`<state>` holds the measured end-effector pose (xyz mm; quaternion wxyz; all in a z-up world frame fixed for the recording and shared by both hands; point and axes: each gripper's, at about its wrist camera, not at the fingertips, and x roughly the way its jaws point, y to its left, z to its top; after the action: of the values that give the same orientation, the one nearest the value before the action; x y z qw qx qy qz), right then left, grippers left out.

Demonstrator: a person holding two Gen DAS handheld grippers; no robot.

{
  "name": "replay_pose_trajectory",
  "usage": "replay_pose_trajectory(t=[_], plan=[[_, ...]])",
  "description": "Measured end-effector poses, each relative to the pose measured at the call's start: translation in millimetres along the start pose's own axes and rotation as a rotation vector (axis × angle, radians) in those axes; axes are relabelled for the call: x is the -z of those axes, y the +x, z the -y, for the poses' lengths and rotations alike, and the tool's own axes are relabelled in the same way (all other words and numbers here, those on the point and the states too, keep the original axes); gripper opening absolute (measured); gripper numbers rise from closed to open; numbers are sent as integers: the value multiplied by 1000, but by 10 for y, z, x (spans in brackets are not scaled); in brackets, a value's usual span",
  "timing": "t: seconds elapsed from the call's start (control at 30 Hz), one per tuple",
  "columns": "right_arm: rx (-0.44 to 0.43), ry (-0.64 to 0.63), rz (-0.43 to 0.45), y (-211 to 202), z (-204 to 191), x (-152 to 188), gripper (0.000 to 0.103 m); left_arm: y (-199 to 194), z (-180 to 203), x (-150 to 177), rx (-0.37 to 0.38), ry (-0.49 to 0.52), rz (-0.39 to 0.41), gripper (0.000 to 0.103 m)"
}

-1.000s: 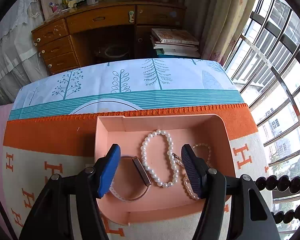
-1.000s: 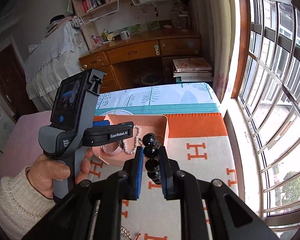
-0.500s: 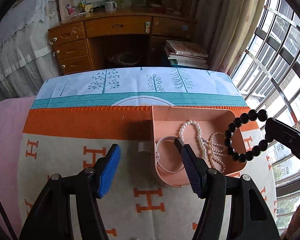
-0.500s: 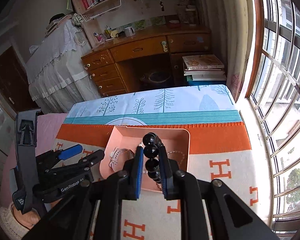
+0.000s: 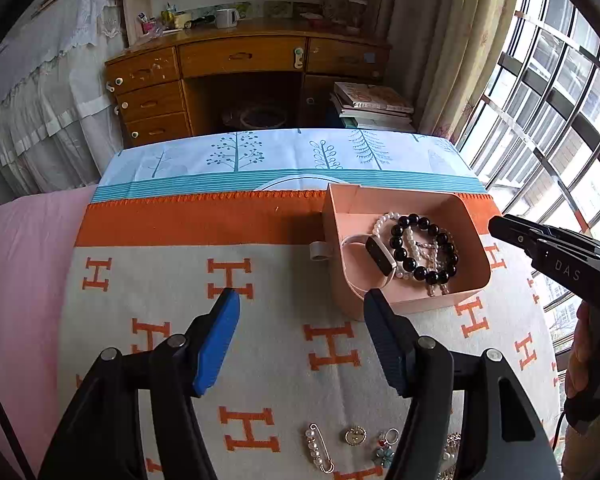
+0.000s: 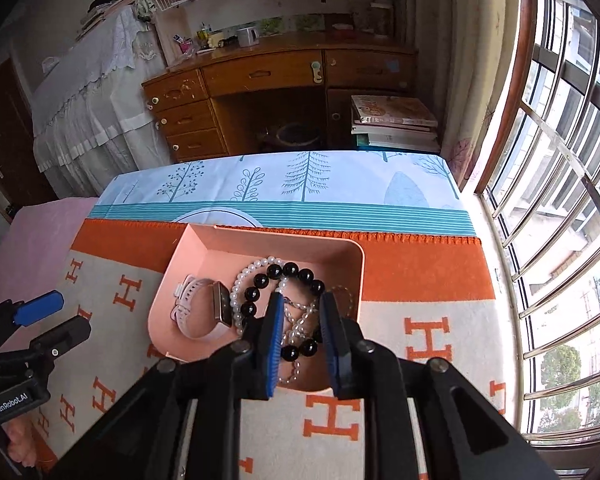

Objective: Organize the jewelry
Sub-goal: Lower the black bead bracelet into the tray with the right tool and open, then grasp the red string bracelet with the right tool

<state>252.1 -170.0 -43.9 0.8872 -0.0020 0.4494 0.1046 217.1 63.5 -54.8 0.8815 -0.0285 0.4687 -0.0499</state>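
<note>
A pink tray (image 5: 472, 236) (image 6: 204, 256) lies on the orange-and-cream blanket. In it lie a black bead bracelet (image 5: 424, 248) (image 6: 284, 270), a white pearl bracelet (image 5: 384, 220) (image 6: 256, 266), a pink smartwatch (image 5: 376, 252) (image 6: 204, 308) and thin clear bead strands (image 6: 300, 320). My right gripper (image 6: 300, 312) hangs just above the tray, jaws parted and empty, the black bracelet below them. My left gripper (image 5: 300, 300) is open and empty over the blanket, left of and nearer than the tray. Loose brooches, a pin (image 5: 318, 448) and rings (image 5: 386, 442) lie on the blanket near me.
The blanket (image 5: 180, 280) covers a bed with a blue tree-print sheet (image 5: 280, 156) beyond. A wooden desk (image 5: 240, 64) and stacked books (image 5: 372, 104) stand behind. Barred windows (image 6: 560, 160) line the right side. A small grey loop (image 5: 320, 251) sits by the tray's left wall.
My right gripper opened and let the black bracelet drop into the tray. My left gripper drew back and left, away from the tray.
</note>
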Motion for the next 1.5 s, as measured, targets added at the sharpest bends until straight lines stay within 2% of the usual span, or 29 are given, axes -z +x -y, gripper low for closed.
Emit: replay_pose_trajectory(t=[0.13, 0.3, 0.4, 0.67, 0.9, 1.13, 1.23, 1.5], plan=[[-21, -7, 27, -274, -9, 136, 29, -158, 56, 108, 9, 12, 10, 67], [-58, -18, 59, -687, -13, 391, 29, -409, 159, 256, 35, 29, 24, 70], [-69, -35, 72, -913, -5, 591, 30, -573, 260, 375, 43, 53, 45, 77], [-74, -54, 37, -1218, 94, 1185, 30, -837, 569, 775, 78, 122, 46, 79], [-51, -67, 19, -1253, 177, 1574, 31, -793, 815, 1138, 117, 118, 12, 79], [-89, -83, -50, -1054, 282, 1916, 31, -552, 1017, 1564, 73, 113, -23, 79], [-115, -103, -99, -931, 298, 2040, 31, -401, 1085, 1706, 62, 119, -69, 79], [-151, -228, -182, -624, 151, 2146, 31, -206, 1181, 1821, 27, 125, -115, 79]])
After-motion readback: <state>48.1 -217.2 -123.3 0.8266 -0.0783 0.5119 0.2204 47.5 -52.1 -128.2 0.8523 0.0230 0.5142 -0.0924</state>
